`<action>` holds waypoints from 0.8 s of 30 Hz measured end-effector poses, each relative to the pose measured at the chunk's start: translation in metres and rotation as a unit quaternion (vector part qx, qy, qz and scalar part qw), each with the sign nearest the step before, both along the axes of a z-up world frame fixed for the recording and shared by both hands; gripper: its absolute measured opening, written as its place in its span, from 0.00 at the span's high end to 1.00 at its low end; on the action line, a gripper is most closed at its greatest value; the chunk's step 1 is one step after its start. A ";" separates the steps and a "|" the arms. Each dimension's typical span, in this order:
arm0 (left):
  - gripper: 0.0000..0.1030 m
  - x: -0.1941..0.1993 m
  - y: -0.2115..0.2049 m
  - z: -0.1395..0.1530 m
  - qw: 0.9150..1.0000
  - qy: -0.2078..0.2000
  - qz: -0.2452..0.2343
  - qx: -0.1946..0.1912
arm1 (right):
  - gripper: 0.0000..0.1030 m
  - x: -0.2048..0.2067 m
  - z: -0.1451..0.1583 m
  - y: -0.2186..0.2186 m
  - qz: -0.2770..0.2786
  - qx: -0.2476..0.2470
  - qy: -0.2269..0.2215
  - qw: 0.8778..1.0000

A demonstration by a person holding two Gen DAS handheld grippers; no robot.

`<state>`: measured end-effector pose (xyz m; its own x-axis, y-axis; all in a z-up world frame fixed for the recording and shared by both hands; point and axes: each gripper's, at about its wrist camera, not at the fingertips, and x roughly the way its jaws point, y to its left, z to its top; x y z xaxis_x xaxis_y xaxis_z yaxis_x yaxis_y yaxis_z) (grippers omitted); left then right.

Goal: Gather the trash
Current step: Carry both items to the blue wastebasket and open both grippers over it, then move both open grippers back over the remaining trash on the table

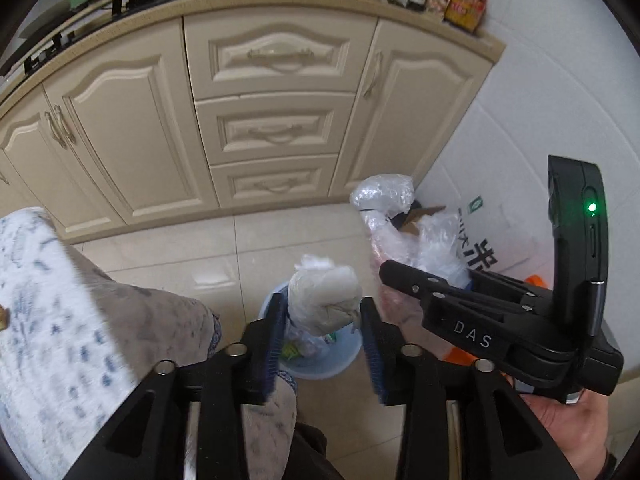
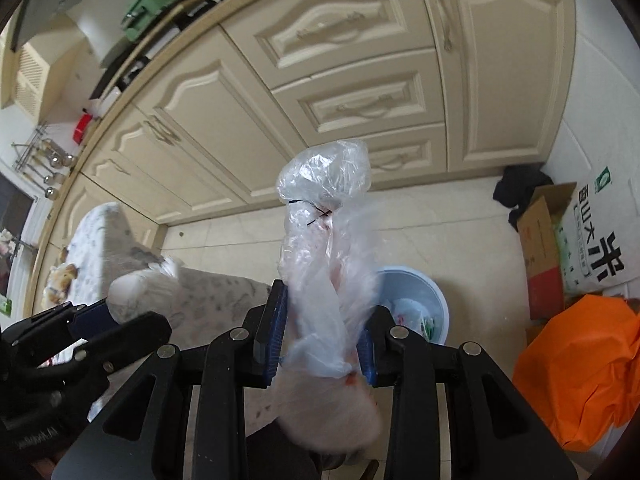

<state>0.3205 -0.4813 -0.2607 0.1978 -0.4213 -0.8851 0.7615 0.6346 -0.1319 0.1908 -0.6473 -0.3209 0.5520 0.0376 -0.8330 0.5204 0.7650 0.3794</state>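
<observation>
Pointing steeply down at the floor, your right gripper [image 2: 320,328] clenches a clear plastic bag [image 2: 328,248] whose long axis runs upright through the frame's centre, its knotted top aimed at the cabinets. Your left gripper [image 1: 320,332] stands released around a pale wrapped bundle [image 1: 324,300], pads not pressing it, directly above the blue bin [image 2: 436,300] at lower centre, which holds scraps of packaging.
</observation>
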 end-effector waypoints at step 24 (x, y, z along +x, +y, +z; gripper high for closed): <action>0.08 -0.027 0.070 0.053 0.993 -0.091 0.065 -0.049 | 0.00 -0.024 0.046 0.033 -0.042 -0.031 -0.014 0.999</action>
